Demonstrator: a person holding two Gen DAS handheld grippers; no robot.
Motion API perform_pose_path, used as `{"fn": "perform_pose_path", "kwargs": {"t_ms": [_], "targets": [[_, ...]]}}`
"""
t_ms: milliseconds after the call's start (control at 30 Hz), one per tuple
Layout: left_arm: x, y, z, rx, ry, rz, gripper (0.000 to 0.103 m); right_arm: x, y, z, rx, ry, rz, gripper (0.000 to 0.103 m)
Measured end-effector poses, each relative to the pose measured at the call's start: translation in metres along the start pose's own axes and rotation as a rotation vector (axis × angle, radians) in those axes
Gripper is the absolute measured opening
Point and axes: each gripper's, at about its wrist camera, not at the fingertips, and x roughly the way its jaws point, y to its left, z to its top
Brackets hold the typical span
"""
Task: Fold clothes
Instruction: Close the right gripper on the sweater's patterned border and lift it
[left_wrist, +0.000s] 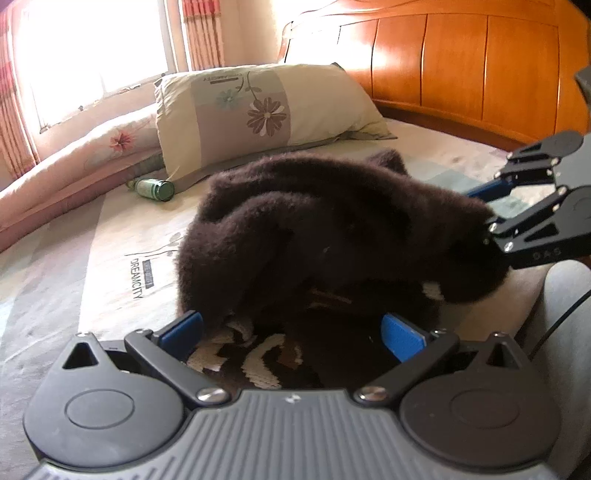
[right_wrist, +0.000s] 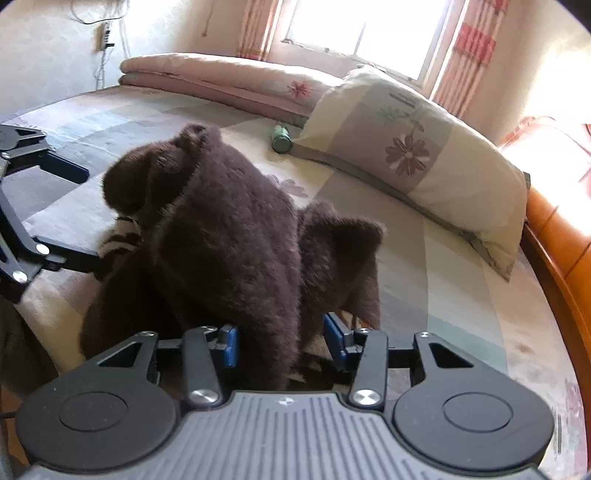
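A dark brown fluffy sweater (left_wrist: 314, 229) (right_wrist: 221, 240) lies bunched in a heap on the bed sheet (left_wrist: 92, 240). Its cream-and-brown patterned knit shows at the near edge. My left gripper (left_wrist: 293, 334) is wide open, its blue pads (left_wrist: 184, 332) on either side of that patterned part. In the right wrist view the left gripper (right_wrist: 90, 218) reaches in from the left, its lower finger at the striped edge. My right gripper (right_wrist: 281, 343) is open, with a thick fold of the sweater standing between its pads (right_wrist: 229, 345). From the left wrist view, the right gripper (left_wrist: 480, 210) pokes into the heap's right side.
A floral pillow (left_wrist: 258, 114) (right_wrist: 424, 158) lies beyond the sweater, a green bottle (left_wrist: 155, 188) (right_wrist: 281, 138) on its side next to it. A folded pink quilt (left_wrist: 74, 166) (right_wrist: 221, 77) runs under the window. The wooden headboard (left_wrist: 461, 62) borders the bed.
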Motion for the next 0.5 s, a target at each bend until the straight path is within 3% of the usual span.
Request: {"fn": "perform_pose_path", "kwargs": {"t_ms": [100,133,167,200,500], "targets": [[0.001,0.0,0.002,-0.002,0.002,-0.014,0.102,0.002,0.007,0.004,-0.065,-0.006,-0.012,0.047],[0.002,-0.001,0.004,-0.001,0.002,-0.016,0.102,0.003,0.009,0.005,-0.084,-0.005,-0.013,0.041],[0.002,-0.001,0.004,0.004,-0.001,-0.015,0.102,0.004,0.012,0.007,-0.103,-0.005,-0.014,0.022],[0.002,-0.001,0.005,0.01,-0.005,-0.013,0.102,0.004,0.009,0.01,-0.103,-0.003,-0.013,0.018],[0.007,0.005,0.019,0.024,-0.017,0.003,0.102,0.017,-0.034,0.032,-0.073,0.025,-0.043,0.018]]}}
